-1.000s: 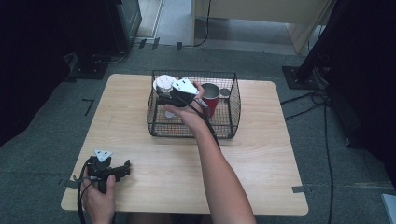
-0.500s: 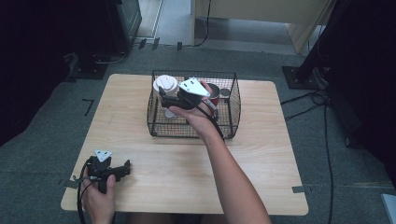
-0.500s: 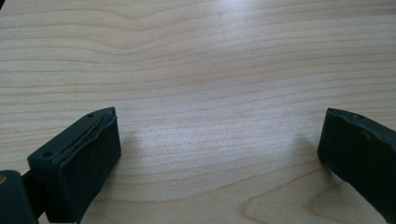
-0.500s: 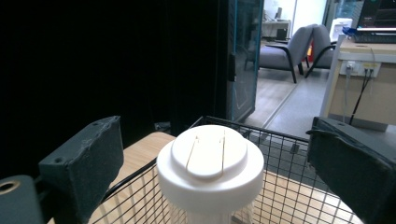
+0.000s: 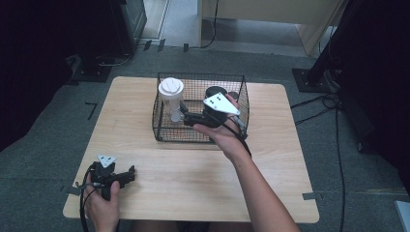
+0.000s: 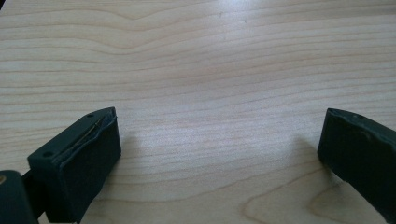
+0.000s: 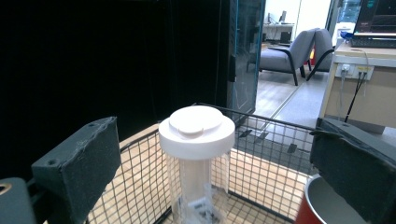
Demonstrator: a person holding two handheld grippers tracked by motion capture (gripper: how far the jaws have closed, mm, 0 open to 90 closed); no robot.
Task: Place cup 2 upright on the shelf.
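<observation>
A black wire basket stands at the middle back of the wooden table. Inside it, at the left, stands a clear tumbler with a white lid. A red mug sits to its right in the basket. My right gripper hovers over the basket, pointing left at the tumbler, open, with the tumbler a little ahead of its jaws. My left gripper rests on the table's front left, open over bare wood.
The basket's wire walls rise around the tumbler and mug. Dark cabinets stand behind the table on the left, and cables run over the floor to the right. Bare wood stretches between the basket and the front edge.
My right gripper has drawn back to the right, away from the tumbler, and a little nearer the person. The tumbler stays put. The left gripper has not moved.
</observation>
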